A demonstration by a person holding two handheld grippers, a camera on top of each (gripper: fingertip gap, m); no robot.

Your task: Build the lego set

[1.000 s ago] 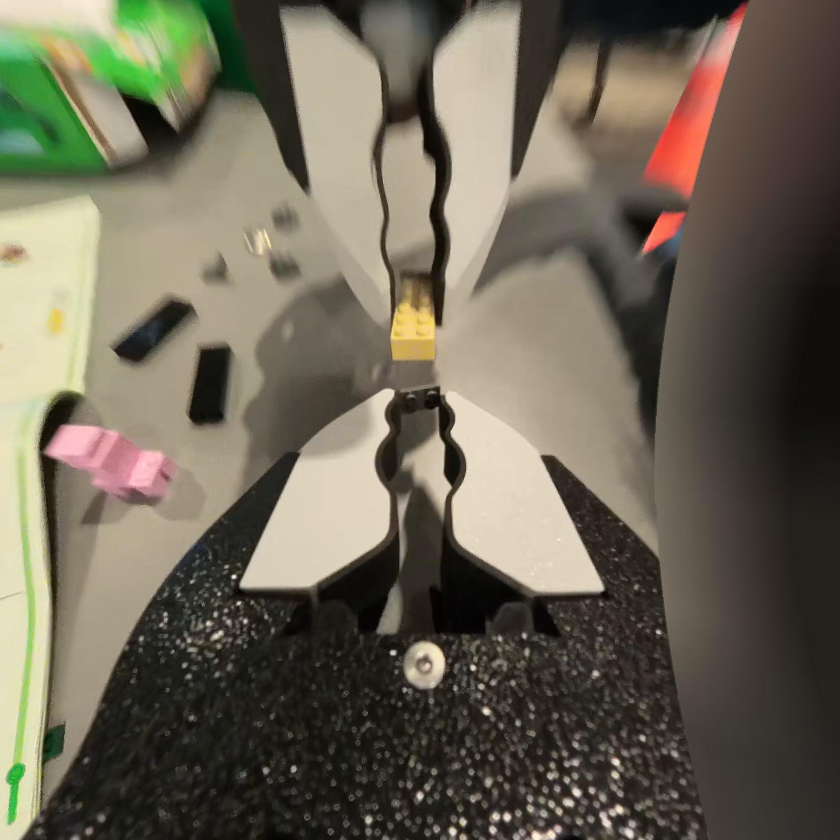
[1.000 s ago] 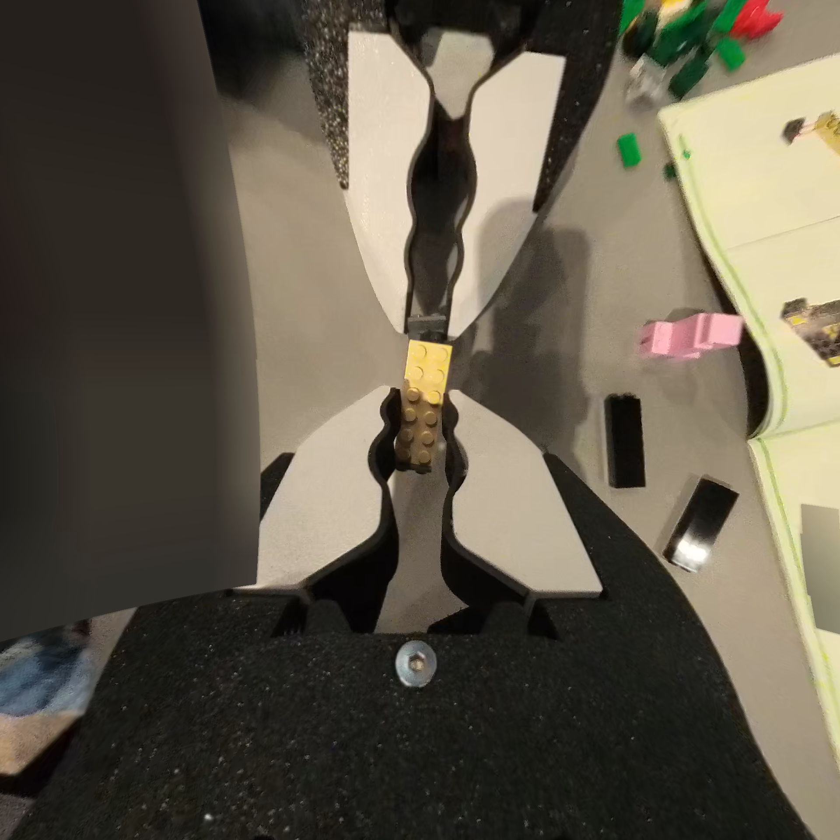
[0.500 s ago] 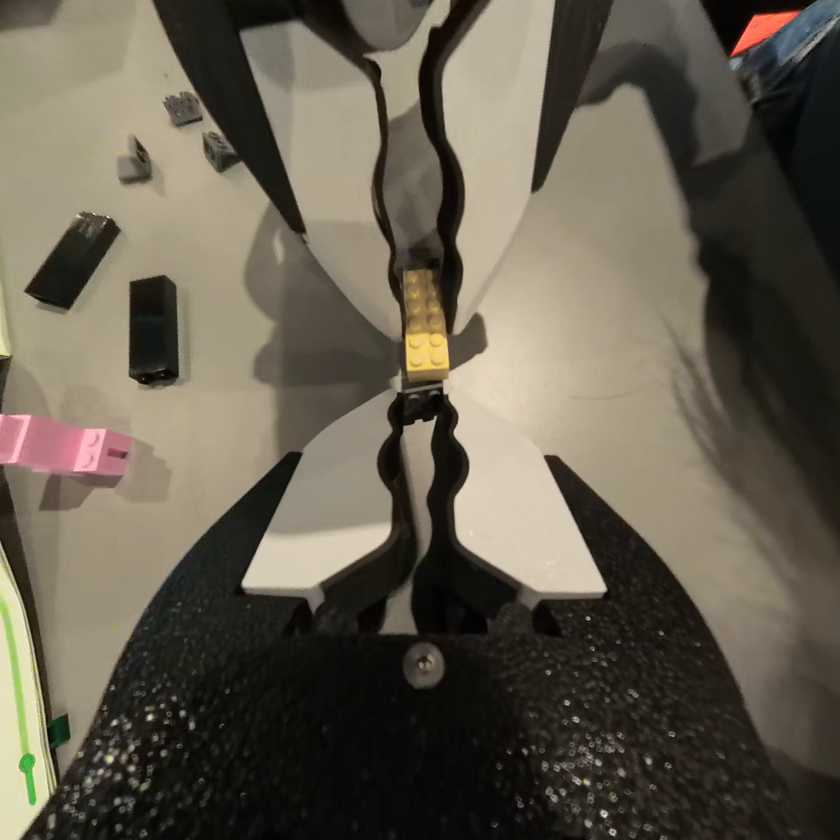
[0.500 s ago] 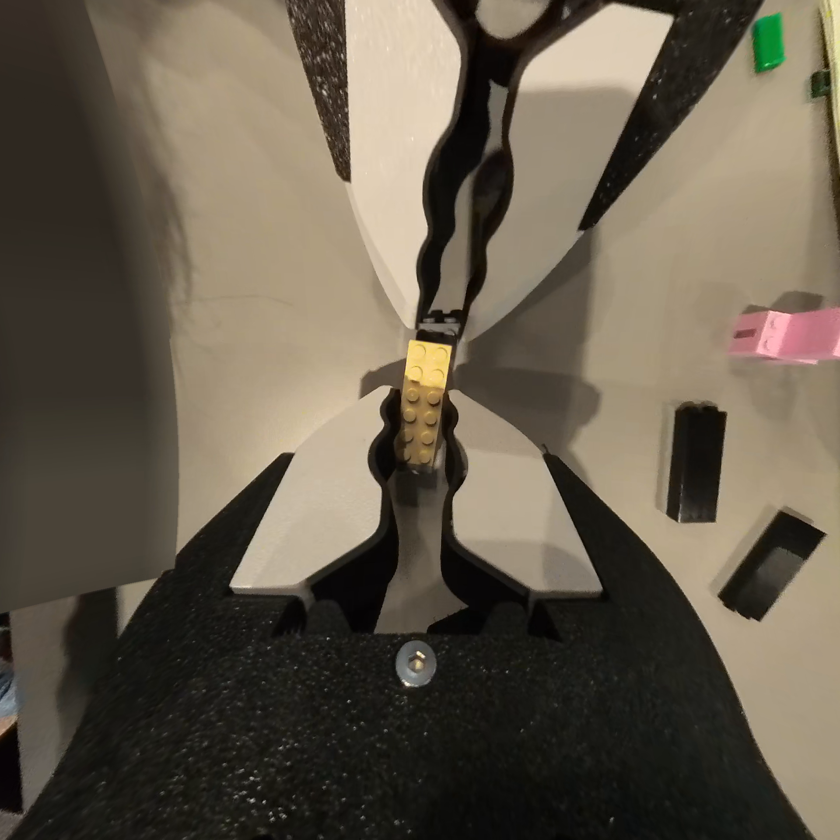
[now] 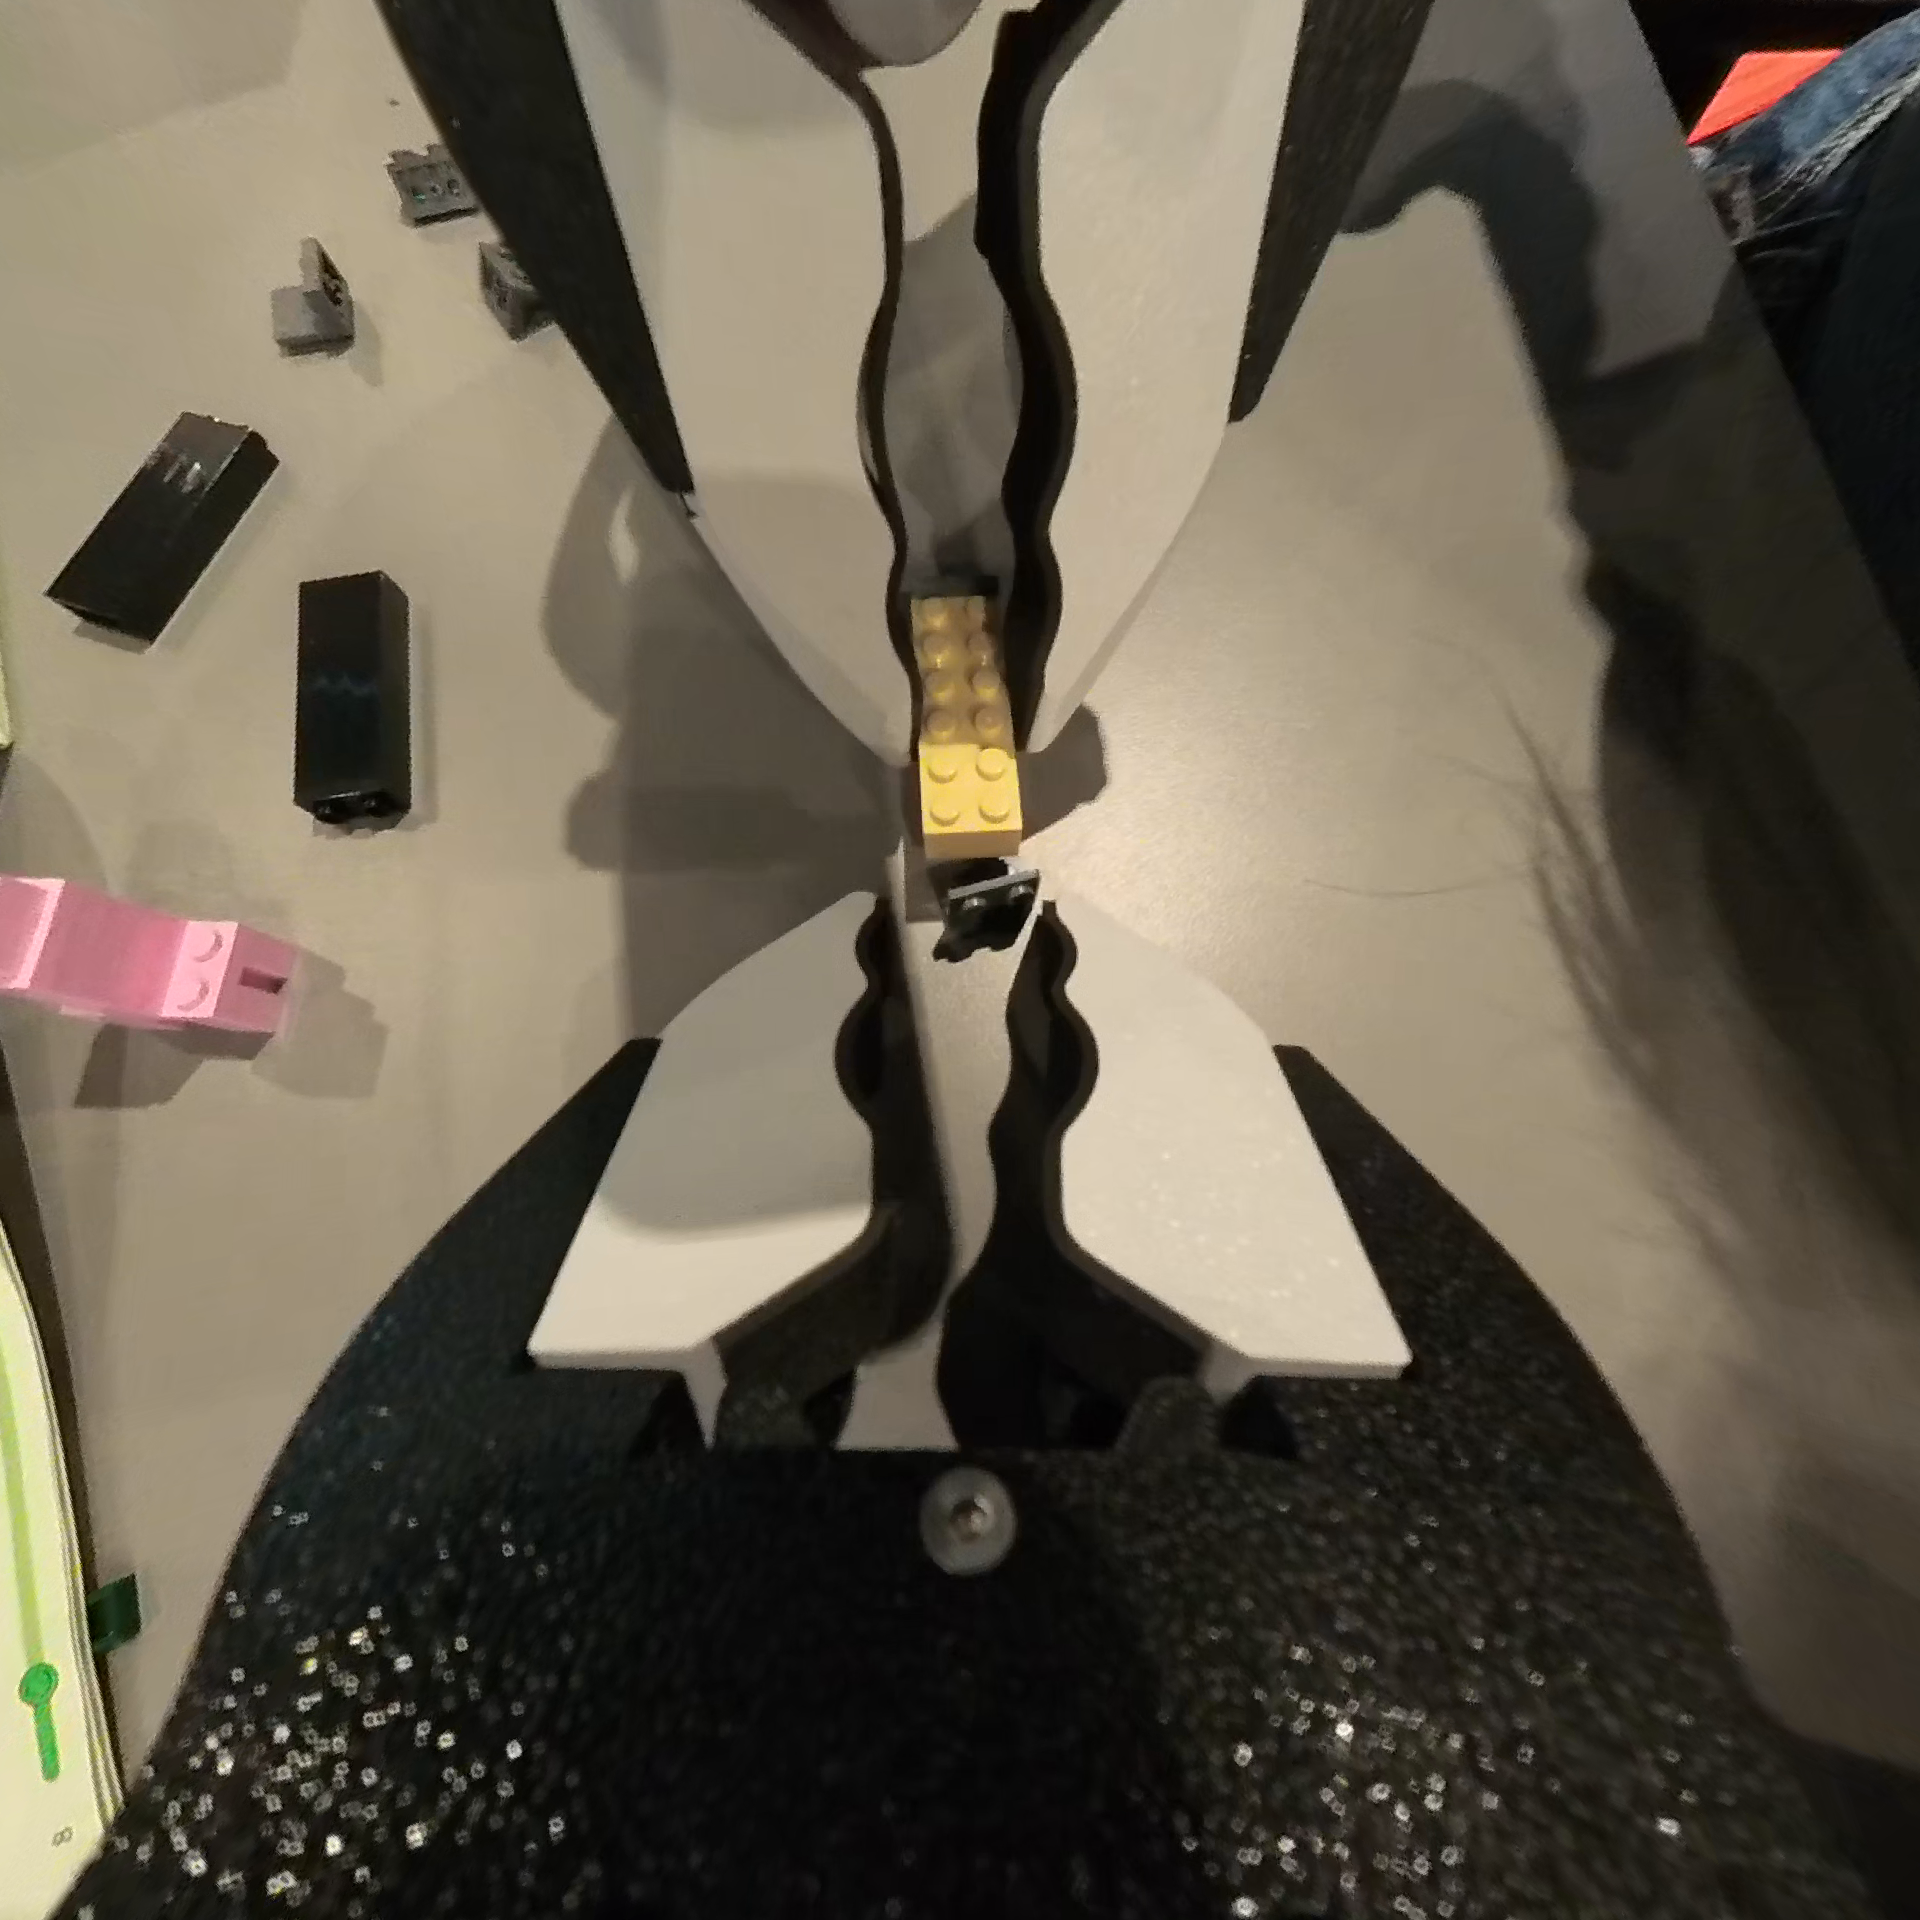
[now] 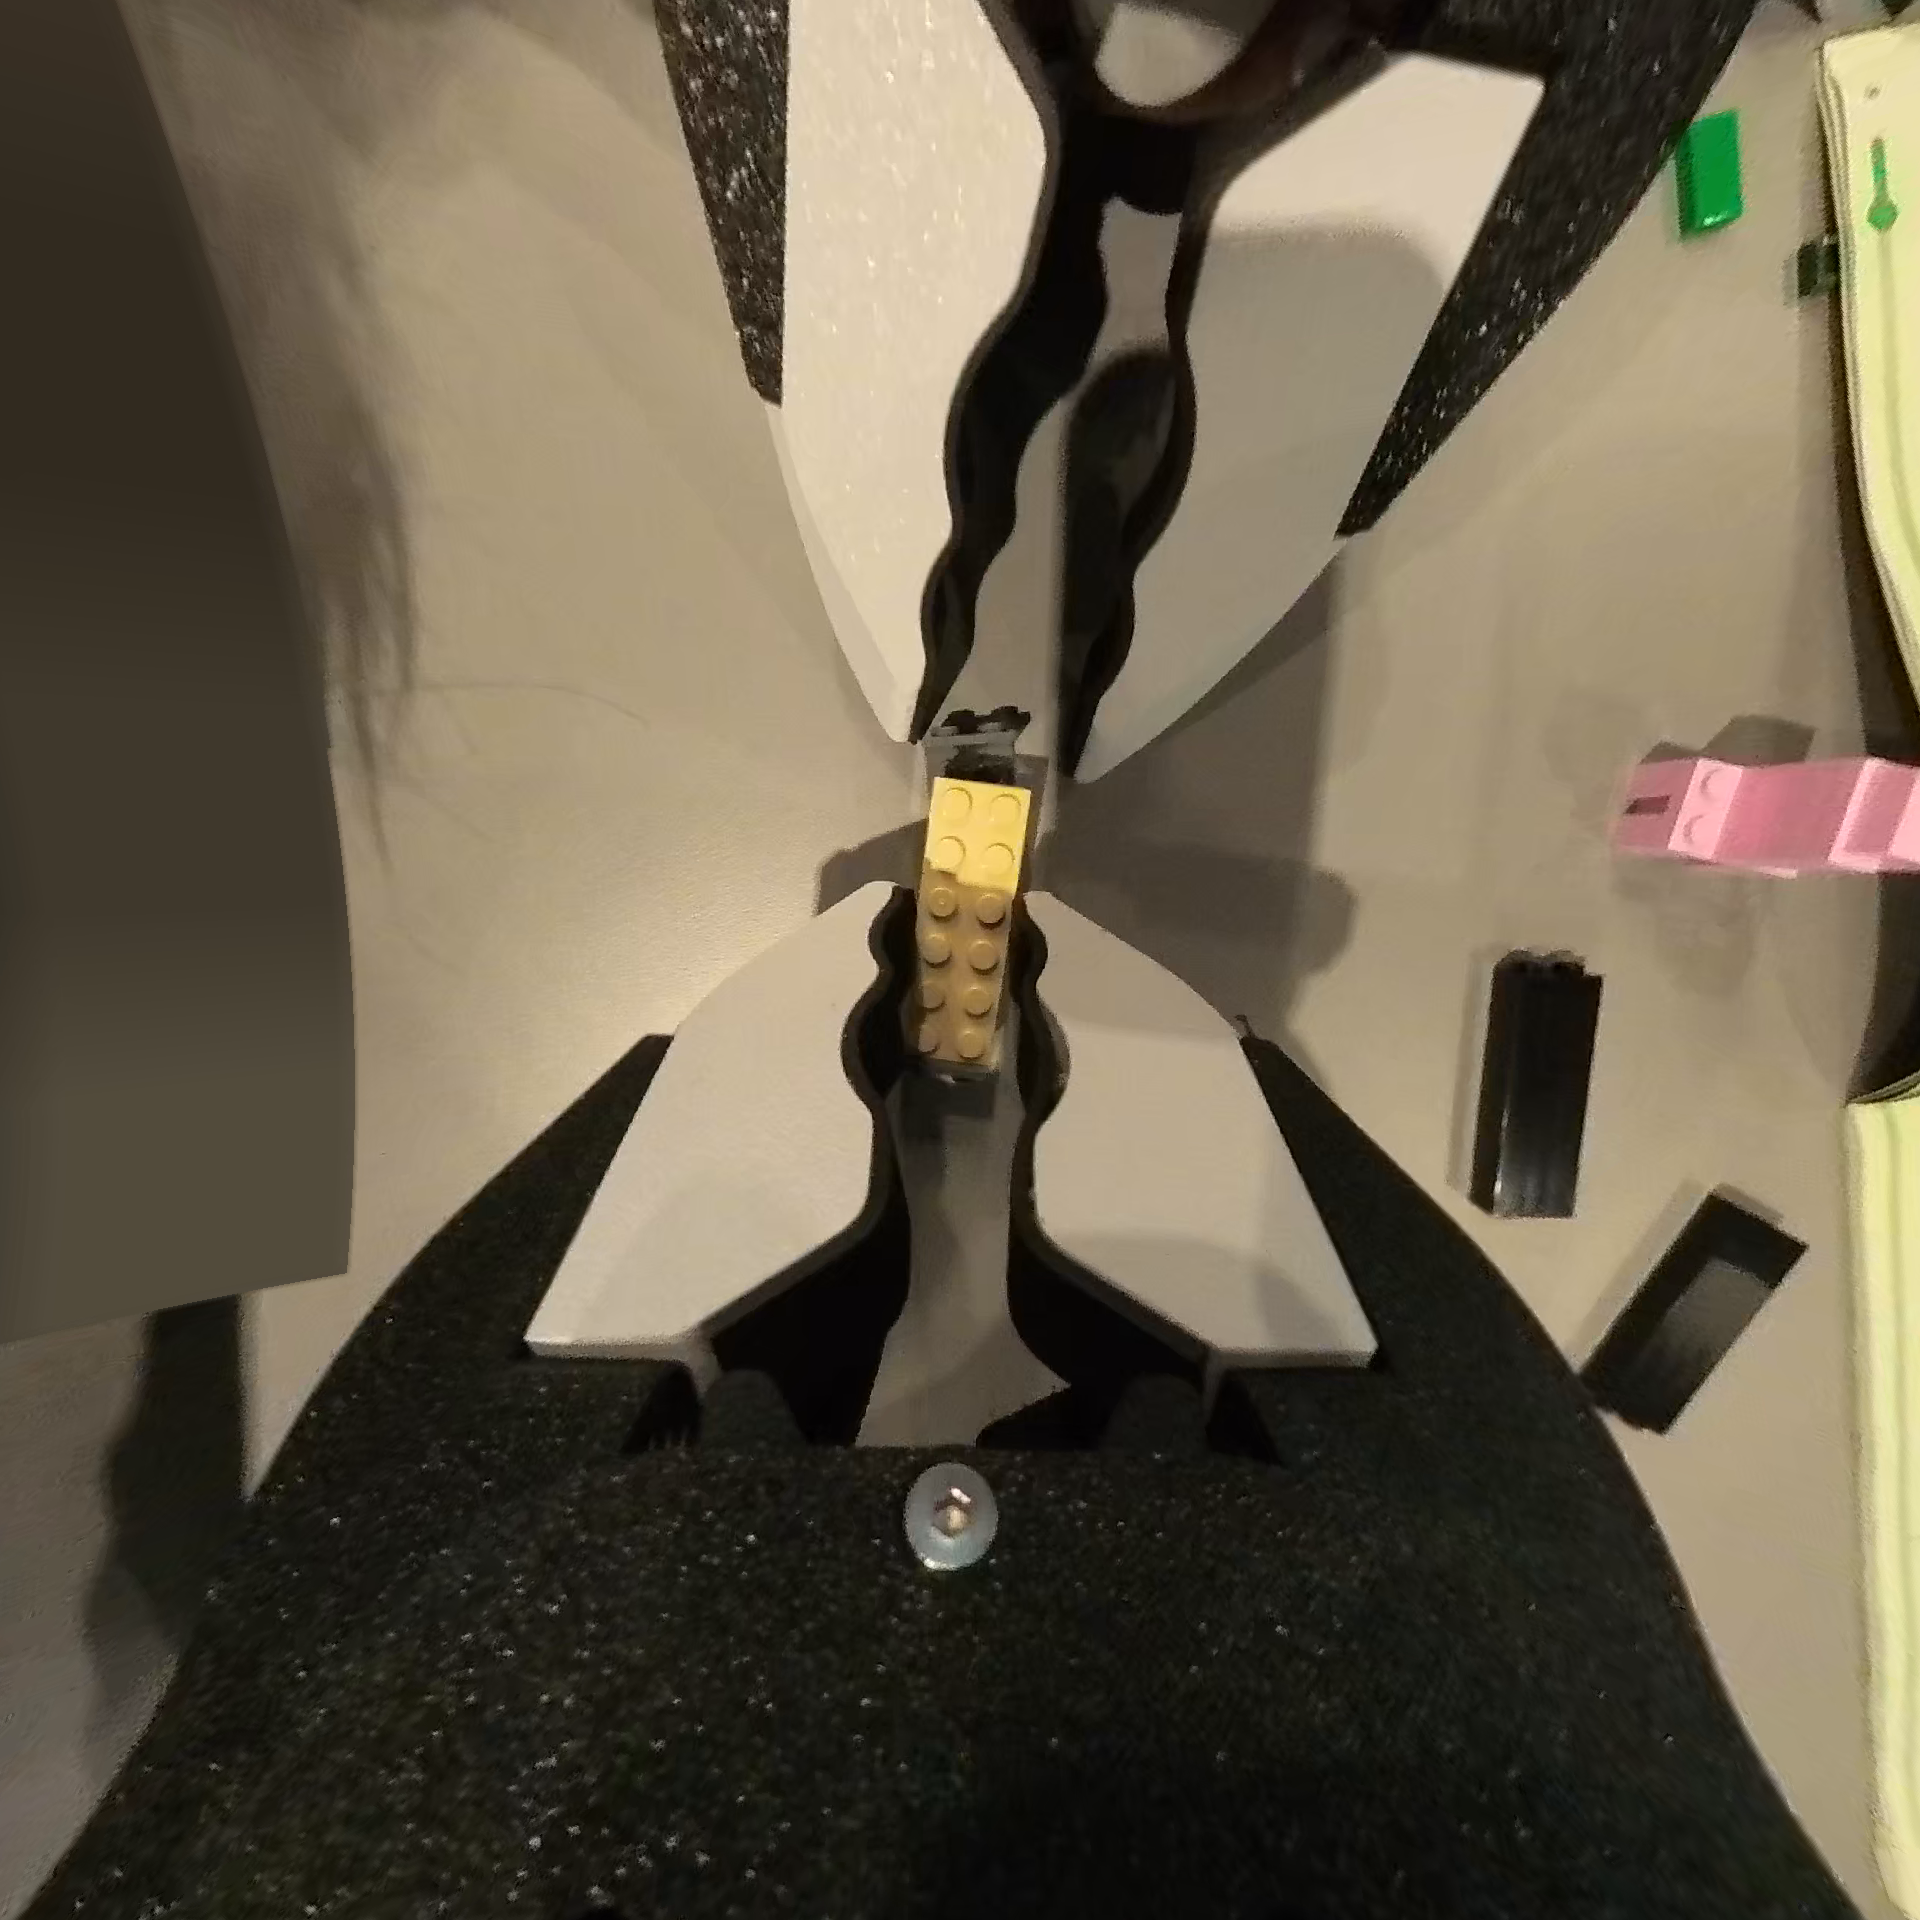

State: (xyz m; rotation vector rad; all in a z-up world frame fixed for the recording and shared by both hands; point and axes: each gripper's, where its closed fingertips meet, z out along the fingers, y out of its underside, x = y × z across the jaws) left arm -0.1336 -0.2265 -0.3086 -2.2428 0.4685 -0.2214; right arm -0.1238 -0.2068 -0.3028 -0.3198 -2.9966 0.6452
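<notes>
Here the right tongs [image 6: 961,914] clamp the tan brick [image 6: 964,966], while the left tongs [image 5: 971,914] stand slightly apart around a small black piece [image 5: 982,902].

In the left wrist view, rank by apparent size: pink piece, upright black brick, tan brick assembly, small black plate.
1. Pink piece, partly cut off
2. Black brick and tan brick assembly: too close to rank
3. Small black plate
</notes>
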